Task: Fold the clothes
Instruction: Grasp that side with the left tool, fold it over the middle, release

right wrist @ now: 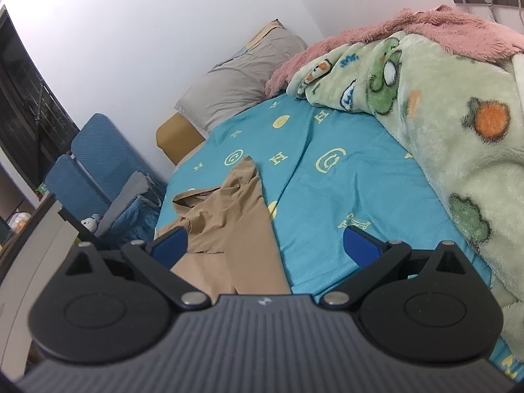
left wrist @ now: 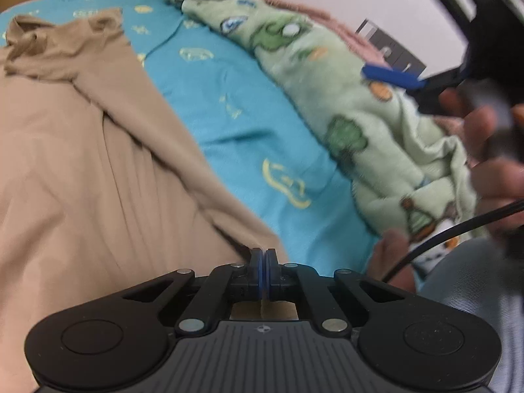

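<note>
A tan garment (left wrist: pixel 82 163) lies crumpled on the teal printed bed sheet (left wrist: pixel 235 98), its collar end toward the far side. My left gripper (left wrist: pixel 263 255) is shut, its pads pressed together on the garment's near right edge. In the right wrist view the same garment (right wrist: pixel 226 216) runs away from me on the sheet (right wrist: pixel 327 180). My right gripper (right wrist: pixel 265 242) hovers open above it, nothing between its blue fingers (right wrist: pixel 170 244). In the left wrist view, one blue finger (left wrist: pixel 393 77) of that gripper shows at upper right, held by a hand (left wrist: pixel 484 131).
A green cartoon-print fleece blanket (right wrist: pixel 442 131) is heaped along the right side of the bed, with a pink fluffy blanket (right wrist: pixel 425 29) behind it. A grey pillow (right wrist: pixel 239 88) lies at the head. A blue chair (right wrist: pixel 98 163) stands left of the bed. A black cable (left wrist: pixel 442 232) hangs at right.
</note>
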Motion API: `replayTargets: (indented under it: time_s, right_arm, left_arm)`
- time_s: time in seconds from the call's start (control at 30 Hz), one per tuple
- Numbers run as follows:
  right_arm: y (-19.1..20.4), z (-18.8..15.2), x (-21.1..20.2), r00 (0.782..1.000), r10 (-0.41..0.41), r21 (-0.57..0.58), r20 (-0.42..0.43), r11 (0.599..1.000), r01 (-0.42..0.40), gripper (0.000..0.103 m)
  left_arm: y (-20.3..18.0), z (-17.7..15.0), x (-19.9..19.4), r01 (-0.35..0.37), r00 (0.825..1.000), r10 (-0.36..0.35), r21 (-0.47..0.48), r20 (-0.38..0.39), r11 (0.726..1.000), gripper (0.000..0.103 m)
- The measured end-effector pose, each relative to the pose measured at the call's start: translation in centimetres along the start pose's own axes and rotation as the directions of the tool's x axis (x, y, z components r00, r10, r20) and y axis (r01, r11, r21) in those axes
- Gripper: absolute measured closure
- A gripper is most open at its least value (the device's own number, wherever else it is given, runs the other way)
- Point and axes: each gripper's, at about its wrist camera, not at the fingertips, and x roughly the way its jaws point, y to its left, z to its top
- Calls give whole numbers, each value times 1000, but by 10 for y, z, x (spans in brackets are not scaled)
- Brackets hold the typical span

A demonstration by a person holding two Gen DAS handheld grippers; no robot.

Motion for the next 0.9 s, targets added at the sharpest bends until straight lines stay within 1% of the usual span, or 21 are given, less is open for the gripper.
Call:
replayTargets:
  time_s: [0.1,0.2,0.27,0.37,0.47,0.53,0.6,0.67,0.73,0.77,0.8,0.87,0.9]
  right_arm:
    - [-1,0,0,1000,4,7,-8,1000,-4,0]
    - [-1,-1,1,1000,12,11,-21,1000,-12,0]
    - [0,-2,1,1000,14,6,-25,1000,-14,0]
    - [1,-2,2,999,16,3,-35,1000,-16,0]
    - [3,-4,5,999,15,-7,-49,1000,-15,0]
    - [5,-5,6,998,12,-19,-56,1000,-13,0]
    - [8,-6,8,998,8,-31,-63,999,-10,0]
    - [11,-8,9,998,3,-43,-70,999,-6,0]
    - [15,-10,10,997,-2,-56,-78,998,-2,0]
    - [17,-11,10,997,-1,-62,-82,998,-4,0]
    - [20,-12,9,996,0,-71,-84,997,-6,0]
    - [25,-15,8,997,-2,-90,-82,996,-5,0]
    - [29,-16,7,997,-5,-102,-79,995,-3,0]
  left_arm:
    - [-8,7,-17,5,1000,-5,-2,21,1000,102]
    - [-9,11,-38,8,999,-6,-26,50,1000,102]
    - [-6,12,-52,9,998,-4,-75,67,997,102]
    - [11,9,-78,9,996,6,-164,88,986,102]
    - [32,0,-103,-13,994,39,-255,98,967,102]
    - [48,-8,-116,-43,993,75,-311,92,949,102]
    - [63,-17,-121,-106,989,136,-353,61,930,102]
    - [76,-26,-116,-176,982,189,-376,-1,910,102]
    - [89,-32,-106,-222,975,214,-396,-66,891,102]
    - [94,-34,-101,-233,972,215,-408,-91,883,102]
    - [99,-34,-99,-233,972,208,-418,-106,878,100]
    - [105,-30,-102,-204,979,180,-431,-95,879,92]
    - [109,-25,-105,-187,982,171,-438,-75,879,79]
